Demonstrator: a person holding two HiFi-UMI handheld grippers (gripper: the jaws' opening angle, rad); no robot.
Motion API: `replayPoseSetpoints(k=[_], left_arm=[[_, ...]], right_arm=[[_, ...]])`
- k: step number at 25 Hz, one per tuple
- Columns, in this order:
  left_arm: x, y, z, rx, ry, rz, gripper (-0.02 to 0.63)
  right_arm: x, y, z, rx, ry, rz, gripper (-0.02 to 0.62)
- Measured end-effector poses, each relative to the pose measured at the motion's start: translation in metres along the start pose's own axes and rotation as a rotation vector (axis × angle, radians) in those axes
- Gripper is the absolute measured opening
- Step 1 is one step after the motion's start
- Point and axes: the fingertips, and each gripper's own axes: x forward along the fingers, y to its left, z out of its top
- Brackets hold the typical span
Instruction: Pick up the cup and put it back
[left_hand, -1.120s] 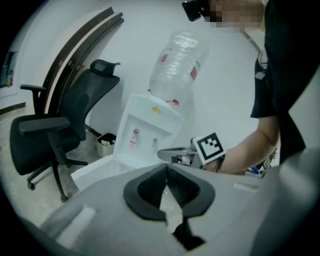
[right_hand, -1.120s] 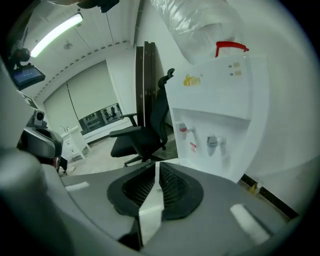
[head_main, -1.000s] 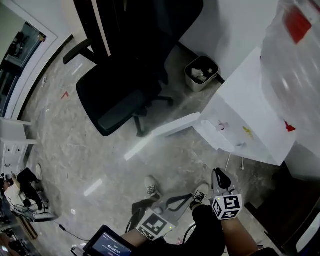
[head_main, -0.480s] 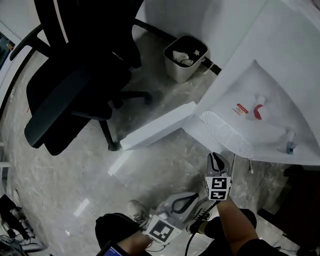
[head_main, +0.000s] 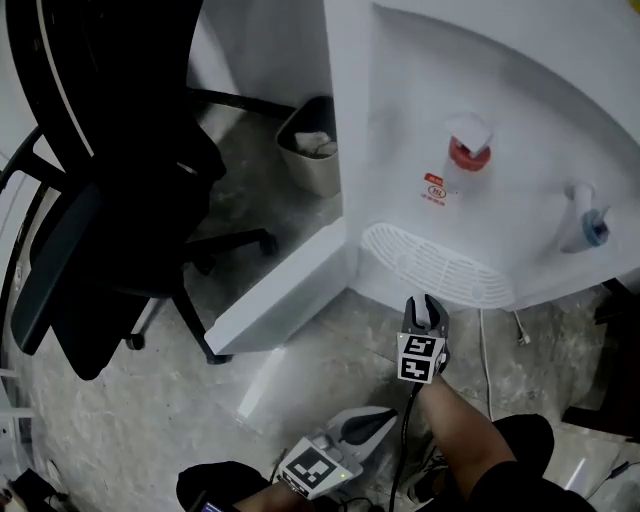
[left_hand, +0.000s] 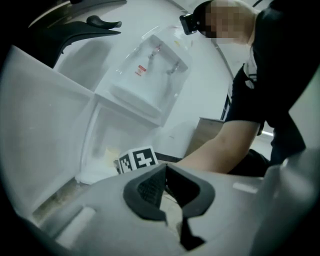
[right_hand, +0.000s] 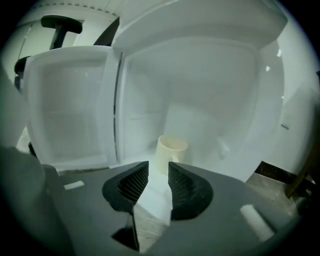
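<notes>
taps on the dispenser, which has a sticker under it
The red tap, left of the blue tap in the head view; a small red sticker sits just below it, none under the blue one.

White water dispenser (head_main: 520, 110), 2 taps (head_main: 468, 152), lower door (head_main: 275, 300) open, black office chair (head_main: 100, 210), small bin (head_main: 312, 165) between them

Head view looks steeply down on the water dispenser (head_main: 520, 120); right gripper view faces closely into its cabinet (right_hand: 200, 90).

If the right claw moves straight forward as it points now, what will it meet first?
Probably the cup, standing ahead inside the open cabinet. The right claw is opening, with nothing between its jaws.
</notes>
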Motion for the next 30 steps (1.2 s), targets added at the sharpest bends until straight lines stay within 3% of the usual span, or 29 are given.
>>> replayPoseSetpoints(k=[3,5,9,13,18,22,26,30], left_arm=[[0.006,0.013,0.016,0.042,-0.035,-0.016,0.005],[0.011,0.02,0.022,0.058,-0.04,-0.021,0.005],[0.021,0.036,0.031,0.069,-0.068,-0.01,0.005],[0.023,0.04,0.037,0.021,-0.064,-0.012,0.005],[0.025,0.042,0.032,0.038,-0.065,-0.021,0.005],[0.016,0.043,0.035,0.053,-0.038,-0.004,0.005],[0.009,0.047,0.037,0.052,-0.071,0.007,0.005],[0.002,0.044,0.034,0.054,-0.041,0.008,0.005]], right_arm=[[0.005,-0.021,0.01,-0.001,-0.008,-0.128,0.148],[0.012,-0.028,0.012,-0.016,0.007,-0.156,0.166],[0.029,-0.024,0.004,-0.066,0.052,-0.129,0.15],[0.04,-0.013,-0.006,-0.134,0.069,-0.093,0.15],[0.053,-0.038,-0.01,0.064,0.078,-0.109,0.144],[0.067,-0.025,-0.006,0.007,0.084,-0.016,0.138],[0.078,-0.027,-0.01,0.043,0.079,0.004,0.082],[0.083,-0.026,-0.014,0.025,0.061,0.034,0.055]])
